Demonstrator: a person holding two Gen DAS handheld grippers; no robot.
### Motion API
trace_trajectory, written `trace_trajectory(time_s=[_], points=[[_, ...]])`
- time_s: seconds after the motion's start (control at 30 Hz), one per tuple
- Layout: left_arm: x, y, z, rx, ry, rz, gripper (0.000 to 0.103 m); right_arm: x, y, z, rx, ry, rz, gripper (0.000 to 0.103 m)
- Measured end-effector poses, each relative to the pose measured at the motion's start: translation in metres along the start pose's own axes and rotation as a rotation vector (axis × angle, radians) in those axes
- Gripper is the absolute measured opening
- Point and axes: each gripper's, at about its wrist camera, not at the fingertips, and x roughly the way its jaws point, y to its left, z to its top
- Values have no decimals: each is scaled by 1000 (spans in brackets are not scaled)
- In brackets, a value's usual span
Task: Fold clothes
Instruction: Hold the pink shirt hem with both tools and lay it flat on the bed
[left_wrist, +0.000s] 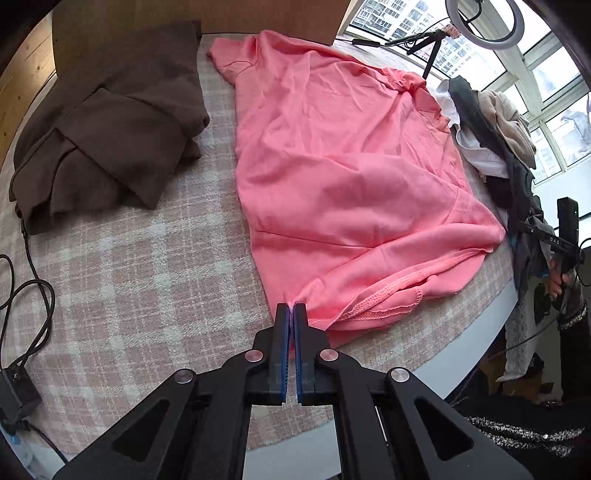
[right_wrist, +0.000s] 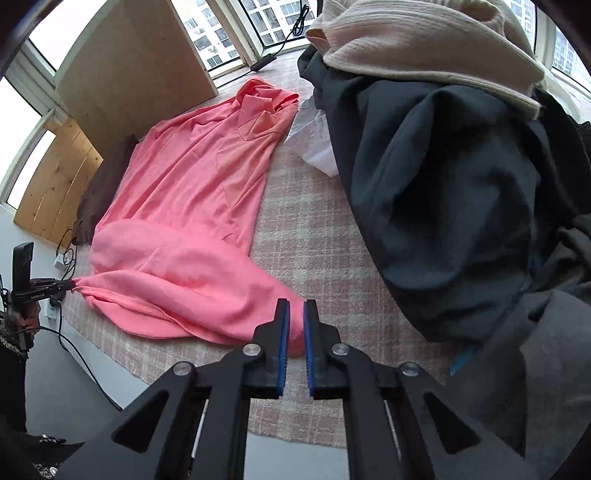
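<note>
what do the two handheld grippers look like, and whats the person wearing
Both the left gripper and right gripper are matte black, with angular linkage arms, round silver pivot pins and narrow fingers faced with ribbed blue pads. A handle carries small white lettering. The sleeve is dark with a speckled, sparkly cuff.

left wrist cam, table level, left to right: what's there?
Black cable → folded brown garment → pink shirt, its near hem pinched in the shut left tool → pile of unfolded clothes → right tool at the frame edge.
</note>
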Motion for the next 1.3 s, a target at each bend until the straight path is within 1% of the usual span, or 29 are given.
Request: trace_trajectory(time_s=[0.03, 0.1, 0.13, 0.17, 0.27, 0.33, 0.37, 0.4, 0.43, 0.47, 0.53, 0.57, 0.6, 0.7, 0.77, 0.8, 0.83, 0.87, 0.97, 1.03, 1.07, 1.1, 1.13, 1.2, 1.23, 1.27, 1.3], points=[[0, 2, 0, -6, -1, -5, 2, 1, 2, -4, -10, 12, 10, 14], [-2, 3, -2, -3, -3, -11, 2, 3, 8, -13, -37, 36, 27, 32], [-2, 1, -3, -1, -3, -12, 2, 4, 12, -17, -51, 47, 36, 38], [-2, 1, -5, 0, -3, -16, 2, 7, 16, -22, -78, 52, 27, 46], [-2, -1, -8, 8, 7, -11, 2, 27, 26, -29, -144, 82, -23, 47], [-1, -5, -8, 13, 15, -5, 2, 42, 33, -30, -178, 94, -34, 47], [-2, -6, -8, 16, 17, -8, 2, 48, 36, -31, -200, 103, -26, 45], [-4, -9, -11, 25, 20, -7, 2, 51, 41, -32, -220, 113, -17, 26], [-6, -11, -13, 34, 23, -5, 2, 52, 46, -33, -233, 128, -12, 9], [-11, -15, -19, 48, 27, -2, 2, 48, 49, -34, -233, 129, -4, 3], [-21, -23, -33, 75, 39, -4, 2, 27, 52, -36, -205, 104, 61, 3], [-29, -25, -42, 83, 45, -4, 2, 12, 51, -37, -181, 92, 111, 2], [-36, -29, -51, 85, 57, -2, 2, -6, 50, -39, -161, 74, 142, 2], [-57, -40, -80, 104, 84, 8, 2, -56, 43, -51, -88, 28, 212, 2], [-60, -47, -93, 104, 108, -8, 2, -84, 34, -60, -15, 0, 267, 2], [-58, -50, -100, 107, 124, -18, 2, -86, 28, -66, 17, 5, 251, 2], [-50, -54, -106, 130, 147, -12, 2, -87, 22, -72, 48, 12, 228, 2], [-42, -57, -111, 152, 171, -6, 2, -77, 20, -79, 59, 49, 164, 2], [-16, -52, -115, 144, 211, 25, 2, -37, 10, -96, 100, 160, 126, 2], [-11, -44, -113, 120, 207, 39, 2, -14, 15, -100, 72, 201, 101, 2], [-11, -39, -111, 107, 202, 48, 2, -8, 19, -101, 61, 216, 107, 2], [-12, -37, -109, 96, 201, 37, 2, -2, 23, -102, 52, 230, 115, 2], [-14, -35, -108, 86, 200, 26, 2, 1, 26, -102, 34, 237, 93, 2], [-17, -30, -105, 65, 198, 5, 8, 6, 27, -102, -4, 264, 5, 2], [-19, -28, -103, 55, 196, -5, 15, 9, 23, -103, 0, 288, -13, 2], [-23, -26, -102, 58, 190, 16, 19, 11, 19, -104, 7, 314, -27, 3], [-29, -22, -102, 56, 183, 21, 19, 12, 17, -105, 14, 344, -23, 4]])
